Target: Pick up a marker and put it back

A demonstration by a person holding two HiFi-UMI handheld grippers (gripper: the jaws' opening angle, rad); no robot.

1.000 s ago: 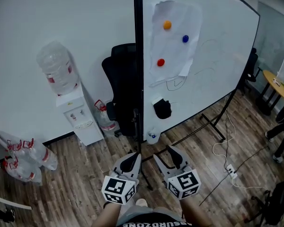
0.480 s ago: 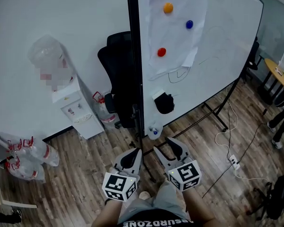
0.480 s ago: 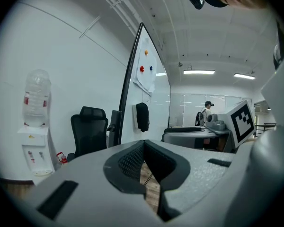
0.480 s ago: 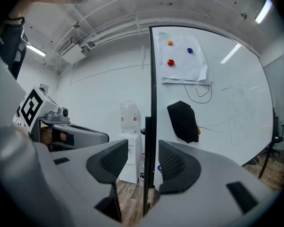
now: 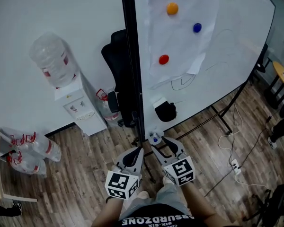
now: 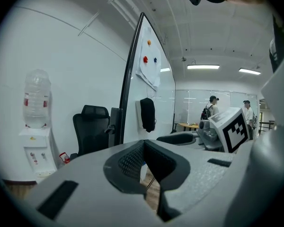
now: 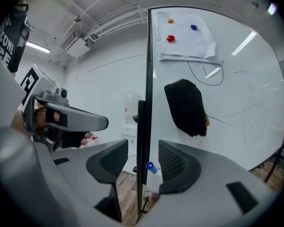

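Right gripper view looks along the right tool, whose jaws are spread with nothing pinched. Beyond them, the blue end of a marker shows low on the whiteboard, just beside the black frame post. The marker is still apart from the jaws, so the pickup is not yet made. The left tool has its jaws pressed together and is empty.

The main risk, as I judge it, is that post. It stands in line with the gap between the right jaws, so a straight reach could close on the post or knock it instead of taking the marker. Only the marker's end faces the tool. A pinch on that rounded tip could slip, or push the marker along or off its ledge to the wooden floor. The two tools also sit close side by side, and the left one could get in the way.

By count:
- One marker.
- One whiteboard.
- Three magnets: orange, blue and red.
- One paper sheet, which the magnets hold up.
- One black eraser.
- One office chair.
- One water dispenser carrying one bottle.
- Two people far off in the left gripper view.
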